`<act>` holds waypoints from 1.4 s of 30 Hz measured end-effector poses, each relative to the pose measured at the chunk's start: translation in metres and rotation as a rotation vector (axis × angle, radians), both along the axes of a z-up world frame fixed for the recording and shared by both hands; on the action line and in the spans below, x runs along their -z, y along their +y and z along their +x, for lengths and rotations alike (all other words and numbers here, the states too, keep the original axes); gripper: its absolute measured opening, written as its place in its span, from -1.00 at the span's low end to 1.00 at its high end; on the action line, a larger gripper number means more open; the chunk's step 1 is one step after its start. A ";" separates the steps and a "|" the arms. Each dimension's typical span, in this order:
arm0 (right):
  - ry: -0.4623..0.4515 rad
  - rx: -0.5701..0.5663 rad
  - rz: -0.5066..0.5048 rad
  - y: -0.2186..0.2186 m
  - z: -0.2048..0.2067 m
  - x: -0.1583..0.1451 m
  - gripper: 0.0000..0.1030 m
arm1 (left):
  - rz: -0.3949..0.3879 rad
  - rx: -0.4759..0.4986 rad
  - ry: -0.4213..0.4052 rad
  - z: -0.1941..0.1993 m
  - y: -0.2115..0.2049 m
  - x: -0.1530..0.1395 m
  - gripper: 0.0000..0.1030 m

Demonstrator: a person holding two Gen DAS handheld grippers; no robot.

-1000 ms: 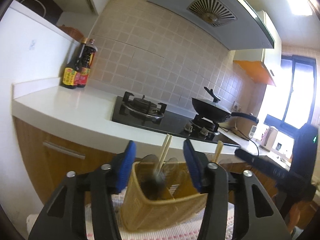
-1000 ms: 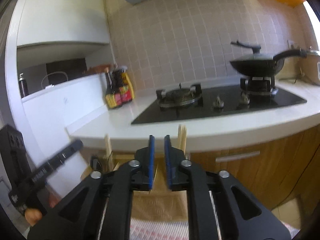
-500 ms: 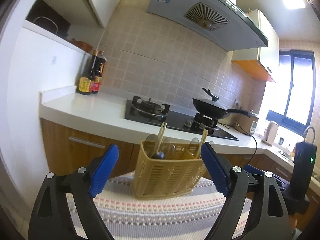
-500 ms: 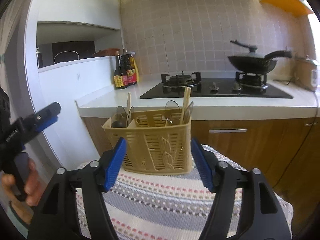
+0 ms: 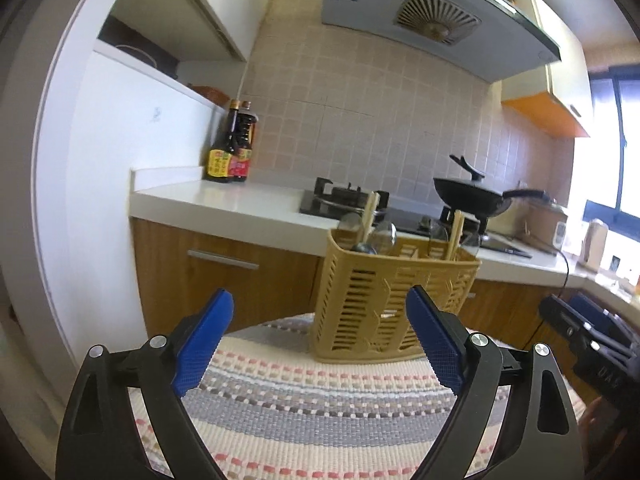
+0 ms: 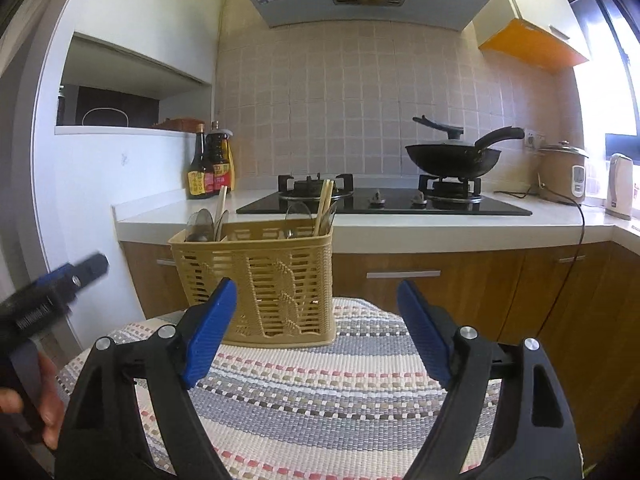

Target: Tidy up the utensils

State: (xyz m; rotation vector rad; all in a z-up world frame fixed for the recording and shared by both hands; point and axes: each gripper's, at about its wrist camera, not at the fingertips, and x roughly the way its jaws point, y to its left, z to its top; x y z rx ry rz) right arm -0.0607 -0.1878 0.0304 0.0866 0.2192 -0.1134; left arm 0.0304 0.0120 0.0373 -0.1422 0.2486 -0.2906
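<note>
Left wrist view: your left gripper [image 5: 316, 344] has just been opening, wide and empty; the utensil basket [image 5: 394, 300] stands at the table's [image 5: 320, 412] far edge.
Right wrist view: your right gripper [image 6: 316, 332], likewise just widened, grips nothing, basket ahead-left.

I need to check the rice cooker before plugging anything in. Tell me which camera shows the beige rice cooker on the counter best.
The right wrist view: the beige rice cooker stands whole and sharp beyond the black wok. The left wrist view shows the cooker only partly, washed out by window glare.
</note>
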 end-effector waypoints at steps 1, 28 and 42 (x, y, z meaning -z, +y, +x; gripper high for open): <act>0.003 -0.003 0.007 -0.002 0.001 0.001 0.57 | 0.007 -0.002 -0.009 -0.001 -0.002 0.001 0.67; 0.064 -0.009 0.007 0.000 0.014 0.018 0.79 | 0.180 -0.165 -0.031 -0.008 -0.011 0.016 0.85; 0.072 0.005 0.021 -0.005 0.016 0.018 0.85 | 0.207 -0.139 -0.001 -0.006 -0.018 0.020 0.85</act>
